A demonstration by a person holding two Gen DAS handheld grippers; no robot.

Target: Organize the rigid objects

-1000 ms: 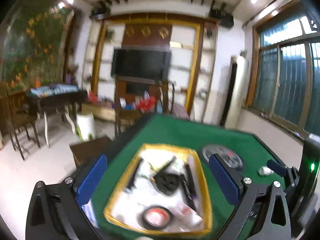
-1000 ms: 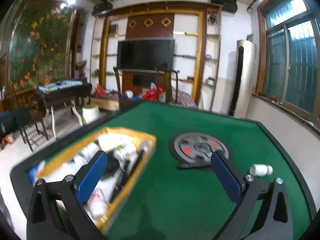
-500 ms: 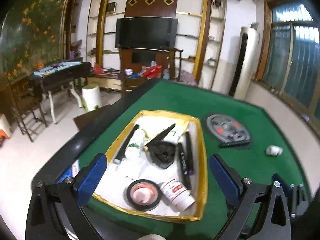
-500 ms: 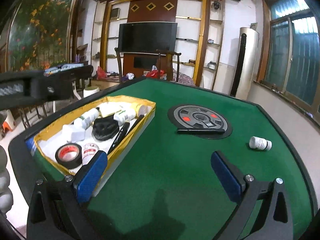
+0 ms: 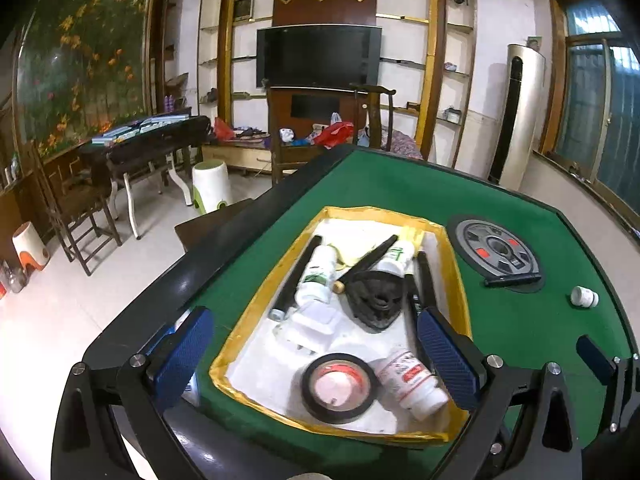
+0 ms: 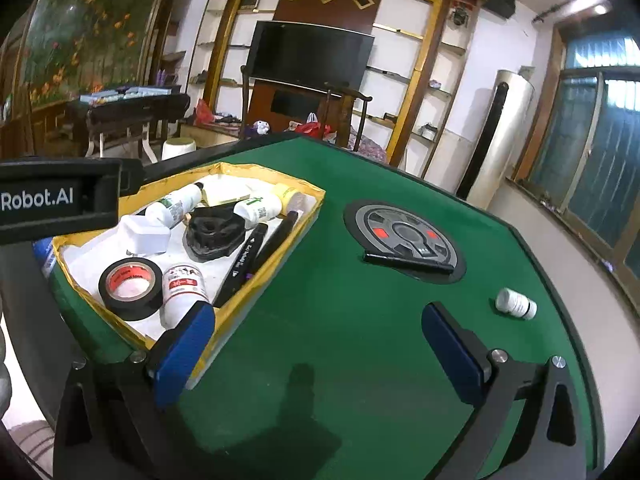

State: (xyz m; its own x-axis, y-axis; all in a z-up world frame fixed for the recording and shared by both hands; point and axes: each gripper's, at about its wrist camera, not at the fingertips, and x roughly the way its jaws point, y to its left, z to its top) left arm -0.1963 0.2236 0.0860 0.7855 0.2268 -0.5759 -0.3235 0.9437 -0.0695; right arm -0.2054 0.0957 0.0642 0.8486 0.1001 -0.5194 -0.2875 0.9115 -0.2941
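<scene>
Left wrist view. Left gripper [image 5: 316, 354]: blue-padded fingers spread wide, nothing between them, held above the near end of the yellow-rimmed tray [image 5: 256, 312]. The tray sits on the green felt table [image 5: 400, 196] toward its left edge. Tray contents, near to far: roll of black tape [image 5: 339, 387] with red inner label; white bottle with red label [image 5: 412, 378] lying on its side just beside the tape; white plug adapter [image 5: 314, 322]; black moulded plastic part [image 5: 376, 296]; black marker pens [image 5: 424, 280] along the right wall; a black stick [image 5: 294, 278] along the left; two white bottles with green labels [image 5: 318, 274] at the far end. Right of the tray, a round grey control disc [image 5: 496, 250] set in the felt, a black pen [image 5: 512, 280] lying on its near edge. A small white bottle [image 5: 584, 297] lies alone on the felt, well apart from the tray.

Right wrist view. Right gripper [image 6: 320, 344]: fingers wide apart, empty, over bare felt between the tray [image 6: 276, 258] and the small white bottle [image 6: 515, 304], which lies on its side to the right of the right finger. The black pen [image 6: 408, 262] lies across the disc [image 6: 404, 236]. The left gripper's body [image 6: 56, 200], lettered "Robot.AI", shows at the left edge, overlapping the tray's near corner in this view. The tape [image 6: 130, 282] and red-labelled bottle [image 6: 182, 292] lie at the tray's near end.
</scene>
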